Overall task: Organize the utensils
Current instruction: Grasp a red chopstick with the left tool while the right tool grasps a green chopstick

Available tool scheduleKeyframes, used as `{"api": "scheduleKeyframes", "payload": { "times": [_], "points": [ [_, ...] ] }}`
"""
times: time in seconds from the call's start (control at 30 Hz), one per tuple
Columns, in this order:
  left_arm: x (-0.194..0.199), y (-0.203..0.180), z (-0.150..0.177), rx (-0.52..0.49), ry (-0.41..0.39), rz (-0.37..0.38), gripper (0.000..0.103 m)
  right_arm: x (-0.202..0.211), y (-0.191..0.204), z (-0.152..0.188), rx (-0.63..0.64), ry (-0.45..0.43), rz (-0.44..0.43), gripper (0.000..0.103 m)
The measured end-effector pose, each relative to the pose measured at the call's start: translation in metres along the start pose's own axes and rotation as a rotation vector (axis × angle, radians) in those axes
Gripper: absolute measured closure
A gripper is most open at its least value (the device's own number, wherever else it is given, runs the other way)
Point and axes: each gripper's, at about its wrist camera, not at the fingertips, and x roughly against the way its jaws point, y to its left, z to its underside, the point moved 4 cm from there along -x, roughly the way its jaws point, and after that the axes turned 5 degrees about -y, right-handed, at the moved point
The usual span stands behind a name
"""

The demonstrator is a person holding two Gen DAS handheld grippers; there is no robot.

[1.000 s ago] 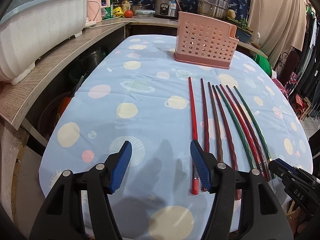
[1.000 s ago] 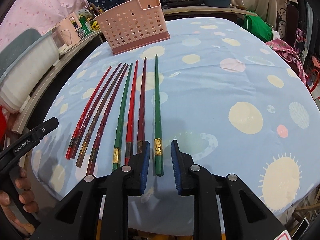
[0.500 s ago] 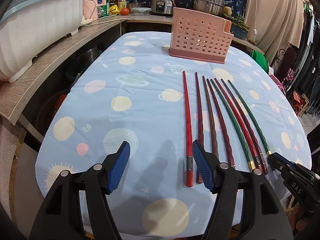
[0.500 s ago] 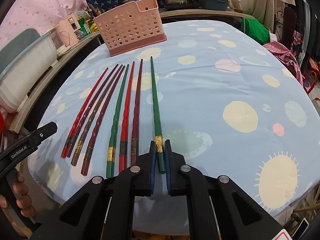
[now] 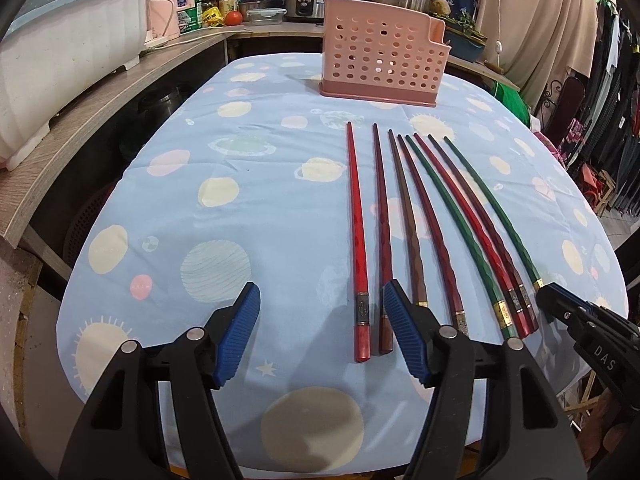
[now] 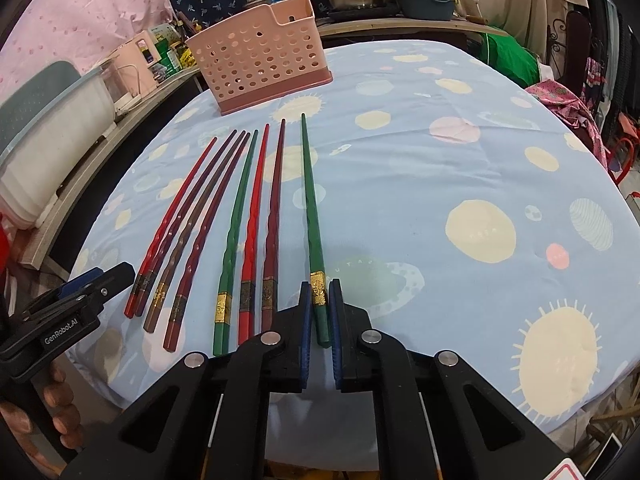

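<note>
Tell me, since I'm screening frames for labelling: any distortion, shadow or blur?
Left wrist view: fisheye bends the chopsticks and table edge; soft gripper shadows fall on the cloth; focus is sharp. Right wrist view: same bowing, dark corners, the green chopstick crisp between the fingers.

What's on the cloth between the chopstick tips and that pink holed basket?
Nothing: in both wrist views only bare blue spotted tablecloth separates the chopsticks from the pink perforated plastic basket.
</note>
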Motion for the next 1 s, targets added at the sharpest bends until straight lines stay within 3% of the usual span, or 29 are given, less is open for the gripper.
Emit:
{"api": "scheduleKeyframes", "payload": {
  "times": [0.6, 0.8, 0.87, 1.0],
  "points": [
    [-0.0083, 0.0005, 0.0077, -0.017, 0.021, -0.018, 0.057, 0.0002, 0.0002, 0.0003, 0.0, -0.002, 0.001, 0.095],
    [-0.0076, 0.0008, 0.0074, -0.022, 0.016, -0.016, 0.075, 0.0002, 0.0003, 0.0002, 0.001, -0.002, 0.001, 0.095],
    [-0.0076, 0.0006, 0.0071, -0.022, 0.017, -0.007, 0.09, 0.0002, 0.0003, 0.0003, 0.0, -0.002, 0.001, 0.095],
    [-0.0079, -0.0007, 0.0068, -0.021, 0.018, 0.015, 0.094, 0.0001, 0.0006, 0.0007, 0.002, -0.002, 0.004, 0.095]
  ]
}}
